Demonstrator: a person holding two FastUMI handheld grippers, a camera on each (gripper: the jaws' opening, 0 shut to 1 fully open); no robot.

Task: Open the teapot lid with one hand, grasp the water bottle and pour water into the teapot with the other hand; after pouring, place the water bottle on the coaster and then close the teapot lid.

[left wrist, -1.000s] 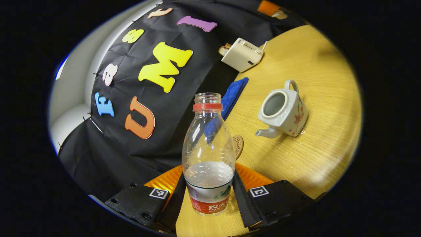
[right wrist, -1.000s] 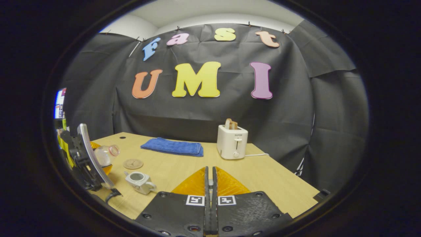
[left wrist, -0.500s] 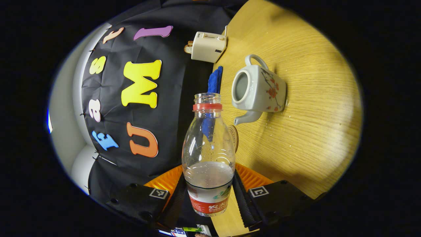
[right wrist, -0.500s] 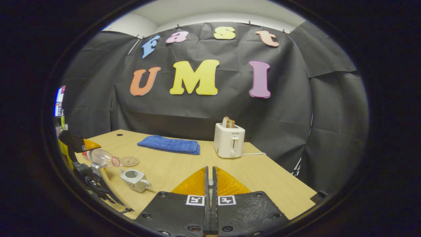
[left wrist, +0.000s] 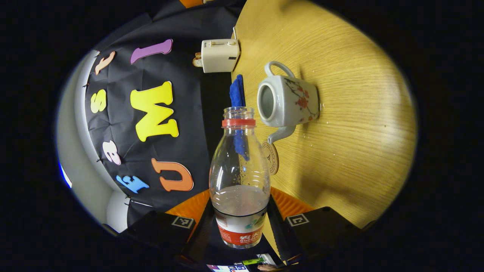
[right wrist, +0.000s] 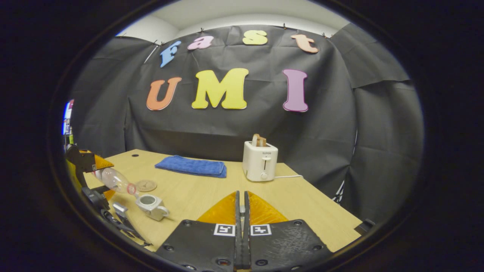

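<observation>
In the left gripper view, the left gripper (left wrist: pixel 240 223) sits at the bottom centre with both fingers pressed against the labelled lower body of the water bottle (left wrist: pixel 239 177), which is uncapped and holds a little water. Past the bottle's mouth, at centre right, the lidless teapot (left wrist: pixel 286 101) stands on the wooden table (left wrist: pixel 351 124), its opening just beside the bottle's neck — the round coaster (left wrist: pixel 271 157) lies near its spout. A blue cloth (left wrist: pixel 236 92) and a white toaster (left wrist: pixel 219 55) sit toward the top centre. In the right gripper view, the right gripper (right wrist: pixel 242 226) is at the bottom centre, fingers closed together with nothing visible between them. At lower left the tilted bottle (right wrist: pixel 115 181) points its mouth at the teapot (right wrist: pixel 151 206) — the coaster (right wrist: pixel 146 185) lies just behind.
</observation>
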